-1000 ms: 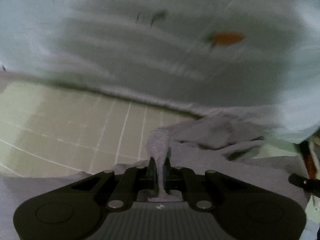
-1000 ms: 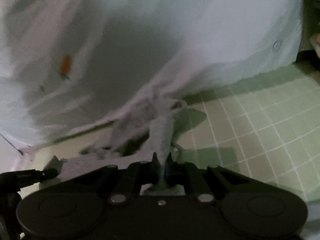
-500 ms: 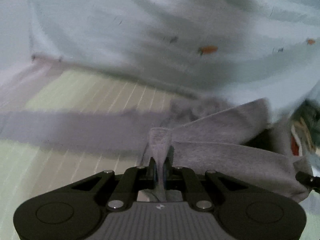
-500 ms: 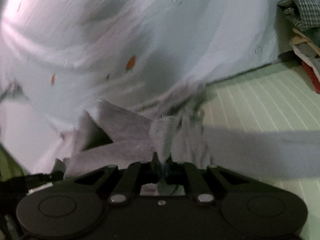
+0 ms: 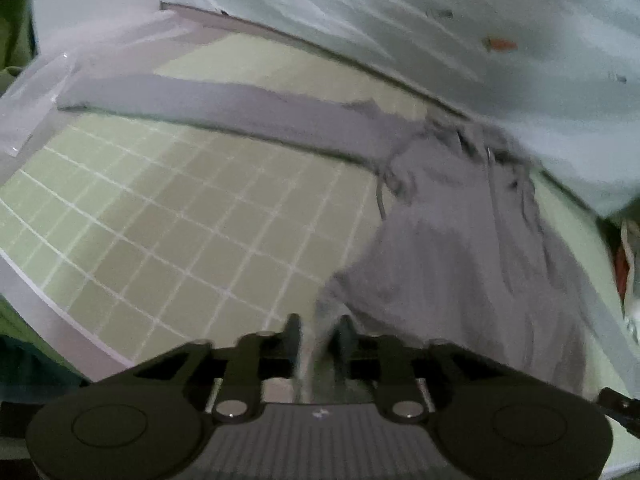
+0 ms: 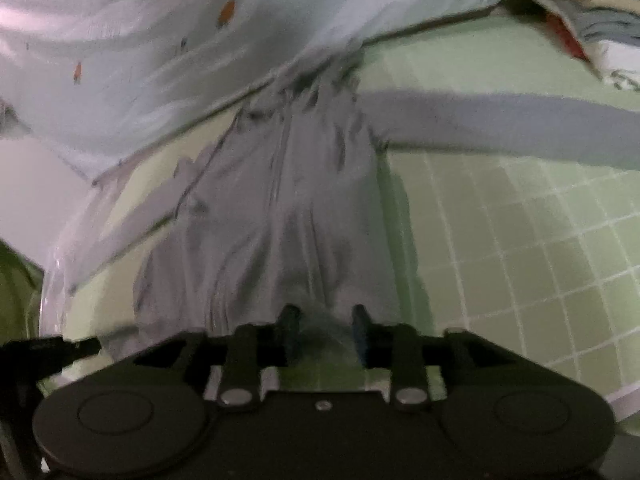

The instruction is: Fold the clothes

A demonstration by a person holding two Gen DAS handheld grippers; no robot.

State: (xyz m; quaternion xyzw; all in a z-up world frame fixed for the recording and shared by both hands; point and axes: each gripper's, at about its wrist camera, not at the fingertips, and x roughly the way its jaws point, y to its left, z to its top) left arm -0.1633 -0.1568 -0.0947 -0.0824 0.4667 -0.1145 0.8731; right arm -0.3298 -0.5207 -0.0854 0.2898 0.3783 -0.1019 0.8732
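A grey long-sleeved garment (image 5: 460, 260) lies spread on the green grid mat (image 5: 180, 208), one sleeve (image 5: 240, 108) stretched out to the left. My left gripper (image 5: 319, 322) is at its near hem. The jaws are opening, with the hem's edge loose between them and not pressed. In the right wrist view the garment's body (image 6: 288, 200) runs away from me and a sleeve (image 6: 500, 124) reaches right across the mat (image 6: 520, 240). My right gripper (image 6: 324, 314) is opening too, and the hem sits slack between its fingers.
A pale sheet with small orange specks (image 5: 480, 20) (image 6: 160, 40) borders the mat's far side. A pile of other clothes (image 6: 592, 16) lies at the far right, also seen at the right edge (image 5: 624, 264). White table margin surrounds the mat.
Both grippers have drawn the grey garment back across the mat until it lies stretched out. Their jaws, shut on bunched fabric before, now stand apart and the cloth has dropped.
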